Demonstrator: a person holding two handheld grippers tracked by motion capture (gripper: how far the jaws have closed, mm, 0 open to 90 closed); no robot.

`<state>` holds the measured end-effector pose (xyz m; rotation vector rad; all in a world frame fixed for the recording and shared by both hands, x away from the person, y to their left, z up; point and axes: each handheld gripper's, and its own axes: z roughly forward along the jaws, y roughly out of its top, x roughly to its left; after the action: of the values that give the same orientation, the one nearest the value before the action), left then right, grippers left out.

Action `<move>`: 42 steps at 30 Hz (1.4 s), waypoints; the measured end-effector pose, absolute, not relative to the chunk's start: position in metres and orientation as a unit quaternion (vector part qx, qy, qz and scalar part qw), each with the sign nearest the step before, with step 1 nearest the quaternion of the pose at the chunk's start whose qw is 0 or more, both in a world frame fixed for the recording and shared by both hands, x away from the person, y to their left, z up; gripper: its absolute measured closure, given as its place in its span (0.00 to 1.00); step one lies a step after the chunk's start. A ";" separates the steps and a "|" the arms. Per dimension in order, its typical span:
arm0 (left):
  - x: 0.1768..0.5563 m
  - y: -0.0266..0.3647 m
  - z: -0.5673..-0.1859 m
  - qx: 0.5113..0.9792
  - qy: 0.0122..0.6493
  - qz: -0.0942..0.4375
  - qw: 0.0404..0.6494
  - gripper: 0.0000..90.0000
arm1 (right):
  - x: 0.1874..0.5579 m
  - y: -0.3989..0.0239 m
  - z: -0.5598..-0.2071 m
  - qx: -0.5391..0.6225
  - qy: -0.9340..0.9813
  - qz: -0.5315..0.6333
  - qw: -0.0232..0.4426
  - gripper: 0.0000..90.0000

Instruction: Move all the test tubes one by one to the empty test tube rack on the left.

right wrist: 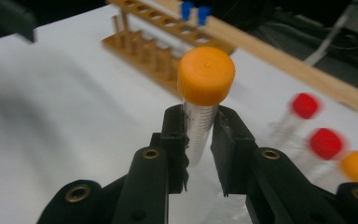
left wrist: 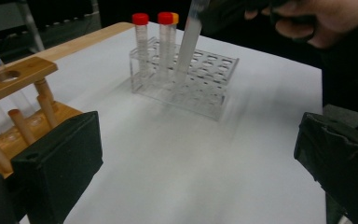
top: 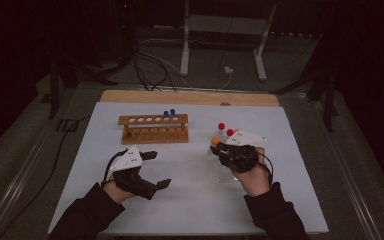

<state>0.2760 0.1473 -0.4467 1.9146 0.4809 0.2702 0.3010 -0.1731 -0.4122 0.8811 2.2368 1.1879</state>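
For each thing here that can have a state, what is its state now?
Right gripper: shut on the orange-capped tube.
Orange-capped tube: capped, held above the clear rack.
Left gripper: open, nothing between the jaws.
Clear rack: upright, three capped tubes standing in it, most holes free.
Red-capped tubes: capped, upright in the clear rack.
Wooden rack: upright, most holes free.
Blue-capped tubes: capped, standing in the wooden rack.

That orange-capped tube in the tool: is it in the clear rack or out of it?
Out: the right tool holds the orange-capped tube raised above the clear rack.
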 end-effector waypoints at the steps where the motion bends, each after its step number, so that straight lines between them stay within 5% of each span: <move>1: 0.275 0.147 -0.446 0.807 0.201 0.116 0.542 0.02 | 0.300 -0.170 -0.415 0.316 0.816 0.430 0.223 0.83; 20: 0.265 0.134 -0.438 0.800 0.173 0.104 0.565 0.08 | 0.278 -0.116 -0.452 0.254 0.866 0.409 0.137 0.83; 31: 0.263 0.127 -0.442 0.800 0.157 0.115 0.568 0.28 | 0.269 -0.101 -0.455 0.235 0.873 0.412 0.115 0.83; 42: 0.269 0.120 -0.450 0.802 0.149 0.125 0.564 0.62 | 0.267 -0.099 -0.453 0.226 0.875 0.412 0.115 0.83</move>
<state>0.2691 0.1200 -0.4496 1.8882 0.3515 0.2943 0.2672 -0.0990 -0.4529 0.6631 2.5646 1.2073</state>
